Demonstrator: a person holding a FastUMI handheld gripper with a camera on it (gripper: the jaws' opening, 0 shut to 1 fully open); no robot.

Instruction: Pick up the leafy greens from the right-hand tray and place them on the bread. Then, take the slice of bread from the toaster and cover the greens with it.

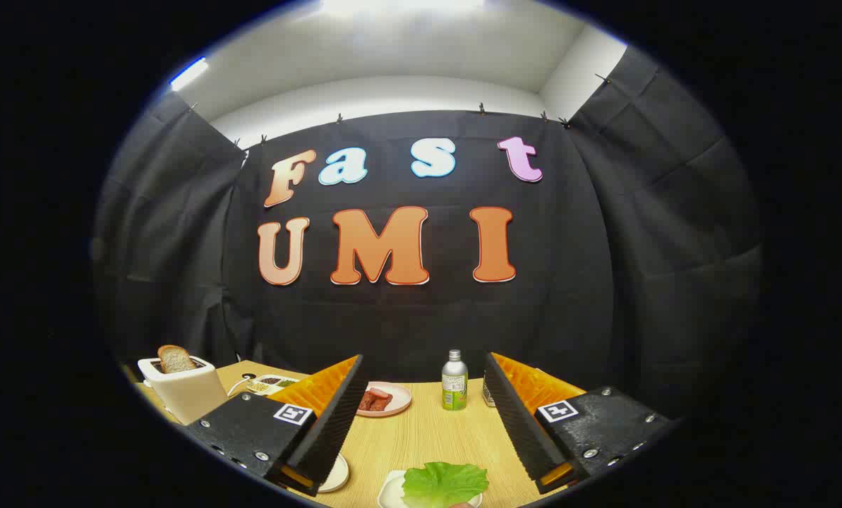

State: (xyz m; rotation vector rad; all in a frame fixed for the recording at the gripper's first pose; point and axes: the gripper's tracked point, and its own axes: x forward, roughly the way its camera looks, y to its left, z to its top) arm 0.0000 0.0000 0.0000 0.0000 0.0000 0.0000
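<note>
Greens (444, 483) on tray (389, 490) – between fingers.
Gripper (421, 423) spread wide, holding nothing – toaster (184, 389) with bread (176, 359) off left.

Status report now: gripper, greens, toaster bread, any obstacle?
Gripper open, holding nothing. Leafy greens on a white tray, between the fingers. Bread slice upright in toaster. Nothing blocking greens.

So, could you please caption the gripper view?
Open gripper above leafy greens; bread slice in toaster.
</note>
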